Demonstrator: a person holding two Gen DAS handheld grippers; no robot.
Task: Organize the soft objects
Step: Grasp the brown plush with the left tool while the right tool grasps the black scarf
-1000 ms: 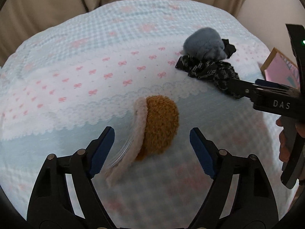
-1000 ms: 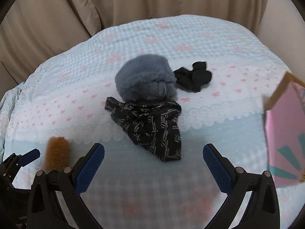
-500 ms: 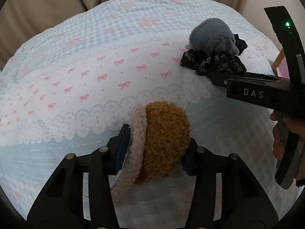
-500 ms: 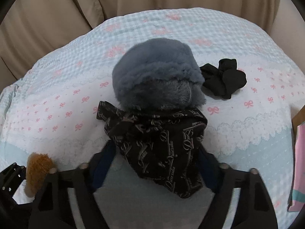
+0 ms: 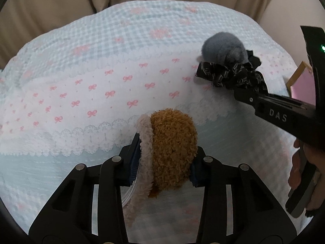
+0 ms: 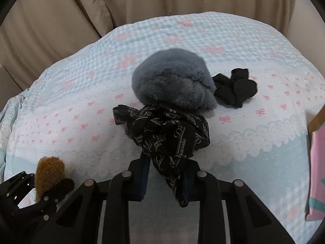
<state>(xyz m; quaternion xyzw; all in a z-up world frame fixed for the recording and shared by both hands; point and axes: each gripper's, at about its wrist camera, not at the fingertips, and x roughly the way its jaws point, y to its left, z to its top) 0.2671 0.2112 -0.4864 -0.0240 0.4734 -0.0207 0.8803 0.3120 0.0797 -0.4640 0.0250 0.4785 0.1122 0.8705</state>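
Left wrist view: my left gripper [image 5: 164,160] is clamped on the brown plush [image 5: 172,150], one pad against its cream fleece rim and the other against the curly brown side. I took it across the middle so the stuffing compresses evenly and it will not roll out. It sits near the front edge of the bed [image 5: 85,93], just below the lace band; whether it is off the cover I cannot tell. Toward the right edge I see the right gripper's [image 5: 241,93] side reaching at the scarf [image 5: 229,75], with the grey hat [image 5: 223,47] behind it and a pink box [image 5: 302,85] at the edge.

Right wrist view: my right gripper [image 6: 165,180] is closed narrow on the lower tail of the scarf [image 6: 168,132], pinching a bunched fold, since a thin cloth gives nothing else to hold. The scarf's upper part lies against the front of the hat [image 6: 172,83], seemingly tucked under its brim, so I judge a slow pull is needed or the hat will drag along. A black cloth [image 6: 235,89] lies just beside the hat on its right. The plush [image 6: 48,172] shows at the lower left in the other gripper.
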